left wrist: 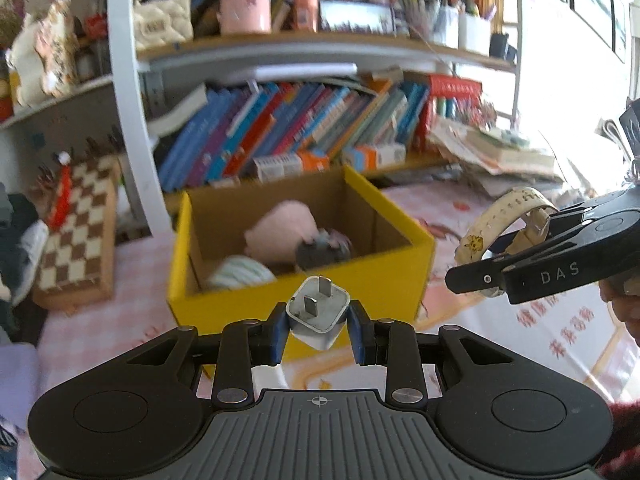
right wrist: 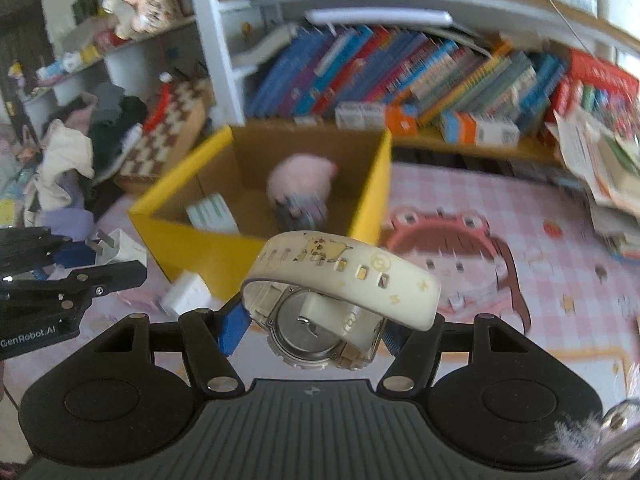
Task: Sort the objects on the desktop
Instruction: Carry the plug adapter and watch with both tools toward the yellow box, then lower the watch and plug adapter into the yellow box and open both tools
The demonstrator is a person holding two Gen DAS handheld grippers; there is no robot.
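1. The charger plug (left wrist: 318, 312), a small white rounded cube with two flat metal prongs pointing up, is clamped between the blue pads of the left gripper (left wrist: 319, 330) and is held in the air just short of the yellow box (left wrist: 224, 312).
2. The watch (right wrist: 340, 296), with a cream rubber strap printed with a yellow cartoon figure and a round metal case back, is pinched at its case by the right gripper (right wrist: 316, 334); in the left wrist view it is seen at 3 o'clock.
3. The yellow box, made of cardboard with a brown inside, is open at 12 o'clock of both grippers on a pink checked tablecloth (right wrist: 560, 280).
4. A pink plush toy (right wrist: 300, 184) and a green-striped packet (right wrist: 212, 212) are seen inside the box.
5. A second white adapter (right wrist: 186, 294) is lying on the cloth beside the box's near corner.
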